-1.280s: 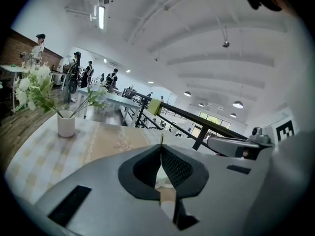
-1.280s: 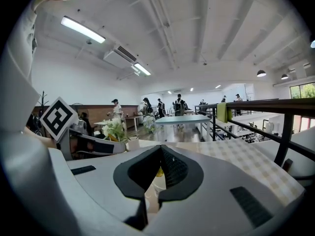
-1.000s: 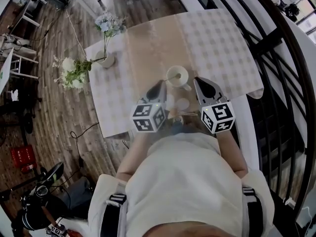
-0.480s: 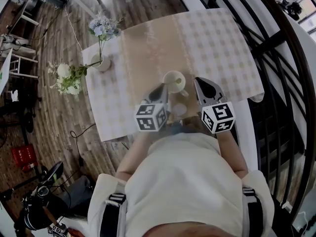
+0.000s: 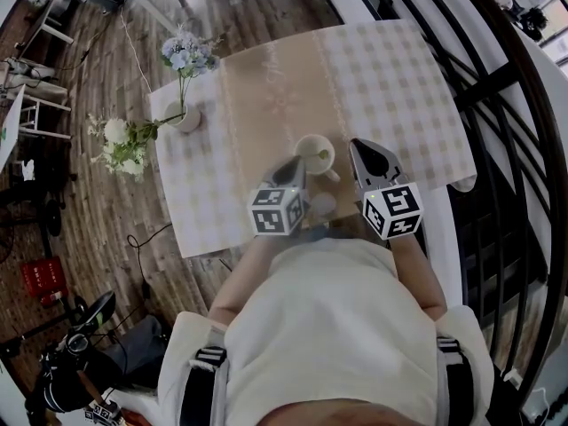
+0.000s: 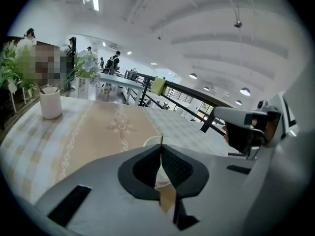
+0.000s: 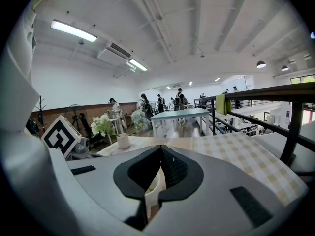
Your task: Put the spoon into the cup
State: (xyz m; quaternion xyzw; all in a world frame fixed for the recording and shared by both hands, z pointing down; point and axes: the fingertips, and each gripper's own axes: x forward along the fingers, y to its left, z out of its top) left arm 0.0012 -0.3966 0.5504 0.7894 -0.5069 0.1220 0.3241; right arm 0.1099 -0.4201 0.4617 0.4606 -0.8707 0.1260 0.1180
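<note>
A cream cup (image 5: 311, 148) stands on the tan runner near the table's front edge. Its rim (image 6: 149, 141) shows just behind the left jaws. My left gripper (image 5: 297, 161) sits at the cup's near left side, shut on a thin gold spoon (image 6: 161, 138) whose stem rises from the closed tips. The spoon's far end (image 5: 321, 155) lies inside the cup. My right gripper (image 5: 358, 147) hangs just right of the cup with its jaws shut and nothing between them. Below those jaw tips, part of the cup (image 7: 153, 185) shows through the hollow.
A white vase (image 5: 185, 117) with blue and white flowers stands at the table's far left corner. A small pale round dish (image 5: 324, 204) lies near the front edge between the grippers. A dark railing (image 5: 497, 149) runs along the right. The person's torso fills the lower head view.
My left gripper has sunk toward the cup with the spoon, and the spoon's far end has gone from over the rim into the cup. The right gripper stays beside the cup.
</note>
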